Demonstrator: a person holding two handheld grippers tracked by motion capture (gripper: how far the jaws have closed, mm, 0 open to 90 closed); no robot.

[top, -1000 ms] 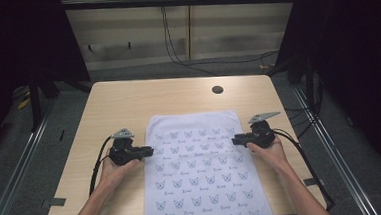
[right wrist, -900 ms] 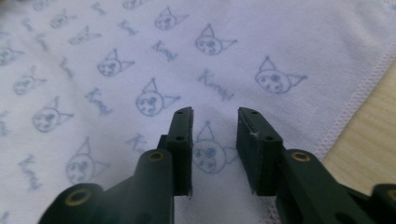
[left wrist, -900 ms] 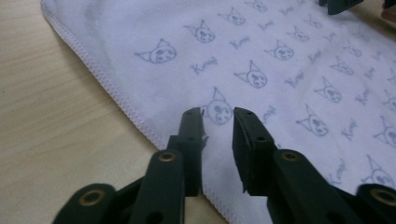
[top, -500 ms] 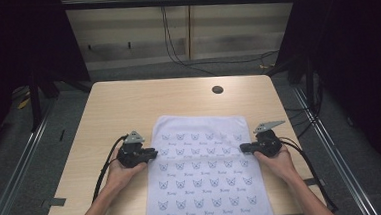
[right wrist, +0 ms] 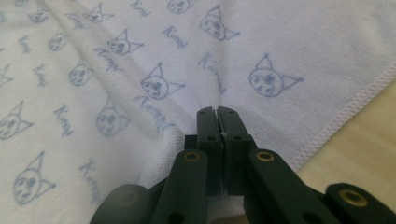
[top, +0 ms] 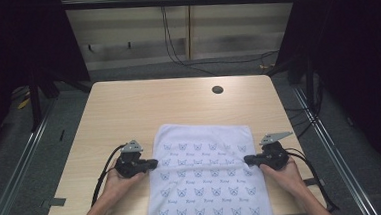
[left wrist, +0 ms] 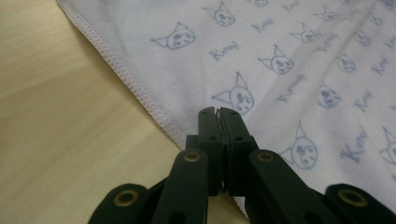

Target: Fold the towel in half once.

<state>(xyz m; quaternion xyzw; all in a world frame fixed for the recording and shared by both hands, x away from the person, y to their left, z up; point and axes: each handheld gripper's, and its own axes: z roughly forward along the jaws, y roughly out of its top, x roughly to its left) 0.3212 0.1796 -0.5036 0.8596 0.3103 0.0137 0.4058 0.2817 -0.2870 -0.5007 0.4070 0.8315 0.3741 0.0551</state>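
The left hand-held gripper (top: 153, 164) is clamped tight on the towel's (top: 208, 176) left edge, at nine o'clock; the right hand-held gripper (top: 248, 159) is pinched on its right edge, at three o'clock. The towel (white, cat-printed) is spread across the bench (top: 153, 105), its near end draped over the six o'clock edge.

My pale wooden table (top: 128, 111), with a dark round hole (top: 217, 90) near its far edge, carries a white cat-printed towel (top: 208, 186) that overhangs its near edge.
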